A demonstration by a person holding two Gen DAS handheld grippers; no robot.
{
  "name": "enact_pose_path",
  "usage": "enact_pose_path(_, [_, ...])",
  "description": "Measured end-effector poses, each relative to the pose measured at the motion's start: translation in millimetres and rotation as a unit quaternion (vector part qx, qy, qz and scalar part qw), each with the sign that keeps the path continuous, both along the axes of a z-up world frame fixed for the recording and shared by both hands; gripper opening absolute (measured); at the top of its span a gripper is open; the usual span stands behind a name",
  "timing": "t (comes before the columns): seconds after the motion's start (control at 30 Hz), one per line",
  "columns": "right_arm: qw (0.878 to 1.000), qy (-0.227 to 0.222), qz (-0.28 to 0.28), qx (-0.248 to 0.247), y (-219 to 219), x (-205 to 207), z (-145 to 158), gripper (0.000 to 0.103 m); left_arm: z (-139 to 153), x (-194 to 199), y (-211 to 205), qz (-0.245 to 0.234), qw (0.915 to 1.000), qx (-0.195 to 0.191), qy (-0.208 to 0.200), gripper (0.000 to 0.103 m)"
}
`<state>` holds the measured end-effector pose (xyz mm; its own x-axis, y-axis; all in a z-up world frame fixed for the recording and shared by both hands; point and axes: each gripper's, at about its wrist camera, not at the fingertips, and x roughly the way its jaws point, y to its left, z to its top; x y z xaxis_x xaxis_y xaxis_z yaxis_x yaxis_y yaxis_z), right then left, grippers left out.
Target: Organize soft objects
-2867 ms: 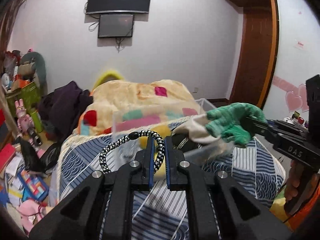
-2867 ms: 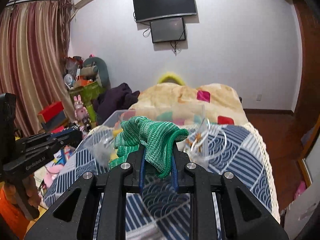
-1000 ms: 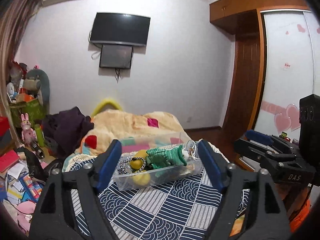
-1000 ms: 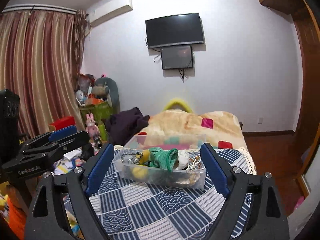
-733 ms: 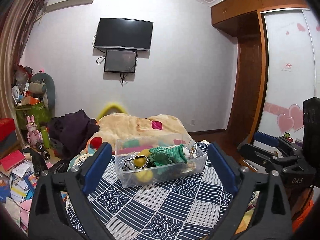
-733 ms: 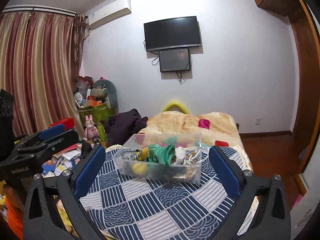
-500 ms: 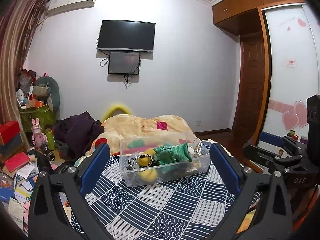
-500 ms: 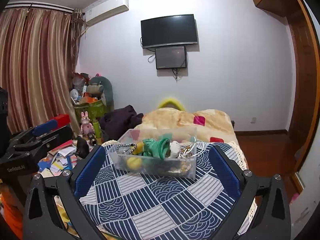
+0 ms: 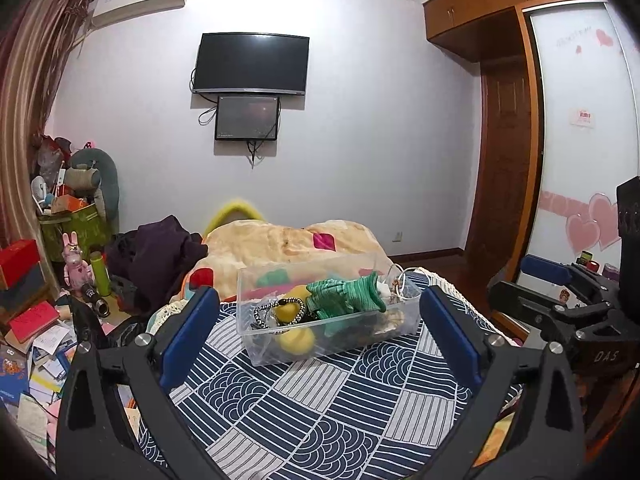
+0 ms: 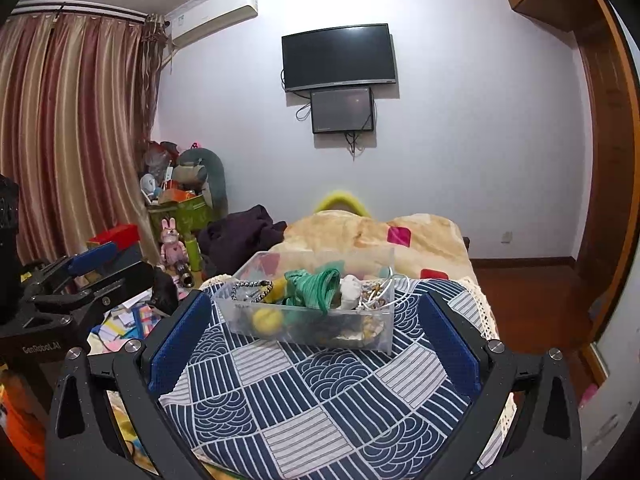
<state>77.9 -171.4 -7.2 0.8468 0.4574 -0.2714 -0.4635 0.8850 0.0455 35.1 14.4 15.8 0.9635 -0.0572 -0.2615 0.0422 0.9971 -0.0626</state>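
Both tools are being held level and well back from the clear plastic bin (image 9: 328,312), which is resting on the blue patterned cloth (image 9: 320,400) straight ahead of both cameras. The left gripper (image 9: 320,332) is being held spread wide, nothing between its blue pads (image 9: 188,332); the right gripper (image 10: 312,332) is likewise being held fully apart and empty.

Inside the bin, a green knitted cloth (image 9: 344,294) is lying on top of the pile, with a black-and-white braided loop (image 9: 276,310) just beside it towards the left end and yellow soft balls (image 9: 296,338) beneath. A tangle of white cord (image 10: 380,292) is being seen at the right end. In the right wrist view the green knitted cloth (image 10: 314,286) is sitting near the middle of the bin (image 10: 308,320).

The bin's long axis is being presented crosswise to both grippers, so its long near wall is facing them. It is being framed almost centrally between each pair of fingers, so neither side is clearly nearer; in the left view it is tilted, its right end lying a little farther off.

Judged from this, the contents are already gathered, and any further reach would have to be made forward and slightly down over the near wall. The braided loop is lying towards the left tool's side, the cord towards the right's.
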Motion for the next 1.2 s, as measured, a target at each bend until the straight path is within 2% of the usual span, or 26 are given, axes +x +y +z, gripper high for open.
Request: enact_pose_path(1.2, [1.0,0.0,0.003,-0.001,3.8,-2.2,2.0,0.103,0.4,-0.5,0.6,-0.004,1.0,-0.006,0.001,0.103])
